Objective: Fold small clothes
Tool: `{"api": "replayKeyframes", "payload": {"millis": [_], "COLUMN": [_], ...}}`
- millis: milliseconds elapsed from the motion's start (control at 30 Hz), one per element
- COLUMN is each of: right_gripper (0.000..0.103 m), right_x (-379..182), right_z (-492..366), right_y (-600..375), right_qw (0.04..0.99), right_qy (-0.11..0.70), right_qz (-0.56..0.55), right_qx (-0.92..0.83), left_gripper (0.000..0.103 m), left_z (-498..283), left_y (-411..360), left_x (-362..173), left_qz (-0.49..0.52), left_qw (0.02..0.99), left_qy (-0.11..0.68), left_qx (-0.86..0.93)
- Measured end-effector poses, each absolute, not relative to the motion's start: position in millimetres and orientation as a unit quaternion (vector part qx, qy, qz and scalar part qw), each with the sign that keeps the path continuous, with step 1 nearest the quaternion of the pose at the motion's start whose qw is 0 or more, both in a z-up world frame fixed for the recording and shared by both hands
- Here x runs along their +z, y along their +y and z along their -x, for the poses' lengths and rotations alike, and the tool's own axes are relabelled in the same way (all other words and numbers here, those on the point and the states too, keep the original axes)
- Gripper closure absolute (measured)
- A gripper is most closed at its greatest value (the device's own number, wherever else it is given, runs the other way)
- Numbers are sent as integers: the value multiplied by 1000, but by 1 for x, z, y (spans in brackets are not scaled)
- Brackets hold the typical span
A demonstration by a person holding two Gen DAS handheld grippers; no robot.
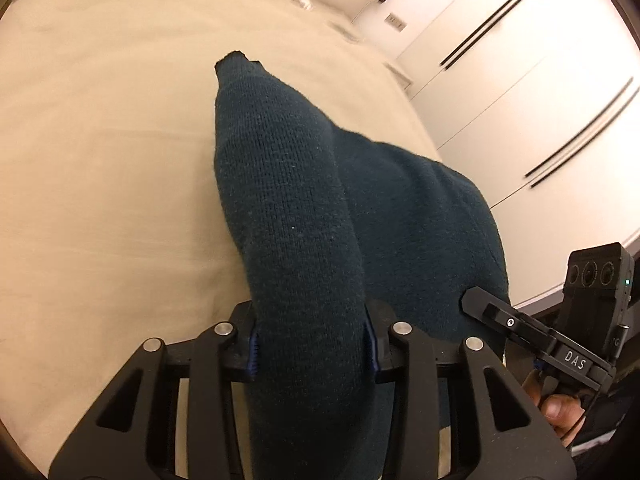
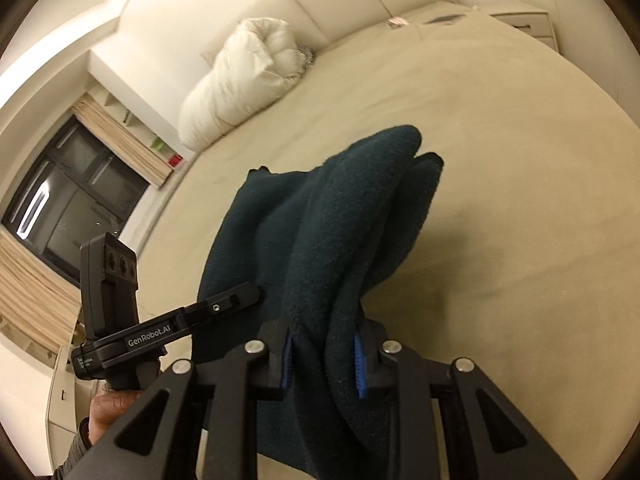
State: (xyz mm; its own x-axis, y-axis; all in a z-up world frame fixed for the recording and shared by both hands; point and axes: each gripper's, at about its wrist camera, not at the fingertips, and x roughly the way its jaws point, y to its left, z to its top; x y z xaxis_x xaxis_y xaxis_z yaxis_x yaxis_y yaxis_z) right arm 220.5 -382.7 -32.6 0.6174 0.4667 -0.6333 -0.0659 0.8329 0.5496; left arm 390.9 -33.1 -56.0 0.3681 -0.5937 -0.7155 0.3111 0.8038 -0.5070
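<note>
The left gripper point(image 1: 312, 344) is clenched on a dark teal knitted fleece garment point(image 1: 304, 208) filling the frame's centre above the cream bed point(image 1: 100, 140). The right gripper point(image 2: 322, 364) grasps the same garment point(image 2: 340, 232); a white duvet point(image 2: 248, 76) lies upper left.

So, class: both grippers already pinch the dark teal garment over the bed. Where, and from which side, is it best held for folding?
The teal garment is best held at its two near edges, as now: left gripper and right gripper each come from the person's side, so the cloth hangs over the bed.
</note>
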Motion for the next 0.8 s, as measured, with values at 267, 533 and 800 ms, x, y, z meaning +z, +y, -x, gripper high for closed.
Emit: {"api": "replayKeyframes", "payload": {"millis": [267, 533, 800], "right_gripper": [78, 76, 42], "right_x": [-9, -91, -134], "right_z": [-178, -118, -98], "right_y": [-349, -310, -337], "right_qw": [852, 827, 816], "right_qy": [402, 468, 459], "right_qz": [-269, -265, -330], "right_qx": [201, 162, 120], "left_gripper": [67, 64, 43], "left_z": [-325, -282, -264], "left_y": [19, 47, 66], "left_x": [8, -84, -98], "left_qz": [120, 87, 110], "left_qw": [834, 814, 832], "left_qy": [461, 520, 488], "left_qx": [-278, -245, -240]}}
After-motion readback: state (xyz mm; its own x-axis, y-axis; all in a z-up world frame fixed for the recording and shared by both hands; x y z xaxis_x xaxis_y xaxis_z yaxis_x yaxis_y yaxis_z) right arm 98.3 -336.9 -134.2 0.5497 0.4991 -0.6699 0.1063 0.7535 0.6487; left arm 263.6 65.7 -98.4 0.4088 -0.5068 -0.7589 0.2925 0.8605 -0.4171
